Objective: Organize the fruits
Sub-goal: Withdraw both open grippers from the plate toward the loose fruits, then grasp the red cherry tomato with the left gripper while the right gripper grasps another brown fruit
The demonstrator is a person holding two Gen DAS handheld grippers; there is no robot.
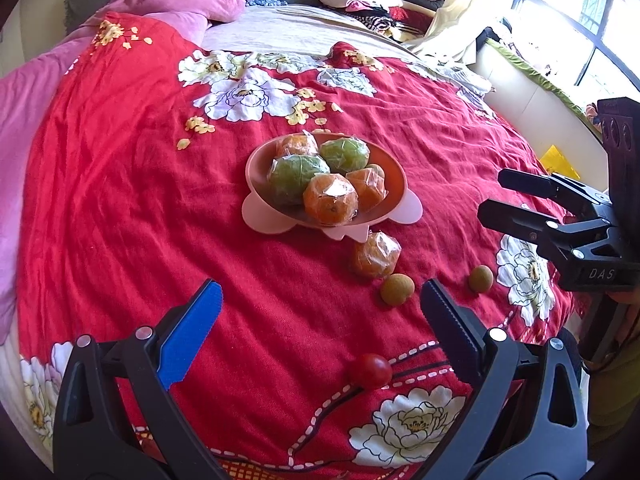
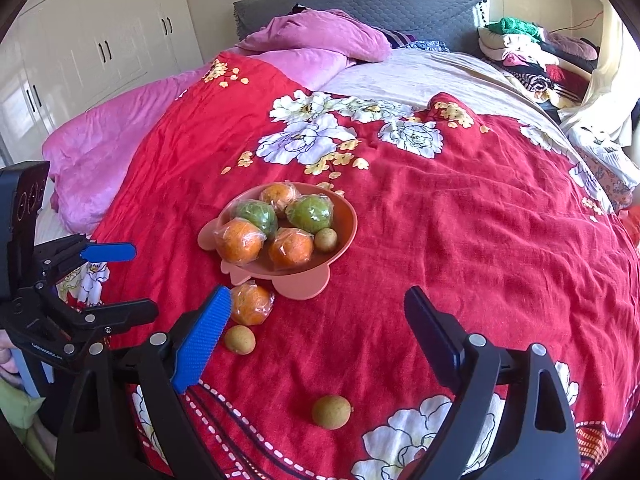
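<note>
A pink bowl [image 1: 394,184] sits on a red floral bedspread [image 1: 120,208] spread over a bed, loaded with plastic-wrapped fruit: two green ones [image 1: 298,176] at the middle and back, orange ones [image 1: 330,199] around them, and, seen from the right wrist camera, one small brown fruit [image 2: 325,239] tucked against the rim.

More fruit lies loose on the bedspread in front of the bowl. A wrapped orange [image 1: 376,255] rests just beside the bowl's base, with a small brown fruit [image 1: 396,289] touching or nearly touching its near side. A second small brown fruit [image 1: 480,279] lies apart to the right, and a red tomato [image 1: 369,371] sits nearest the left camera.

The left gripper [image 1: 320,320] hangs over the bedspread with its jaws spread wide and nothing between them; the tomato lies below the gap, untouched. The right gripper [image 2: 318,332] is likewise released and empty, its blue-padded finger [image 2: 202,340] close to the loose orange and the brown fruit beside it, the other brown fruit [image 2: 331,412] lying on the cloth below its gap.

Pink bedding [image 2: 120,140] and a pile of folded clothes [image 2: 532,52] fill the far side of the bed.
</note>
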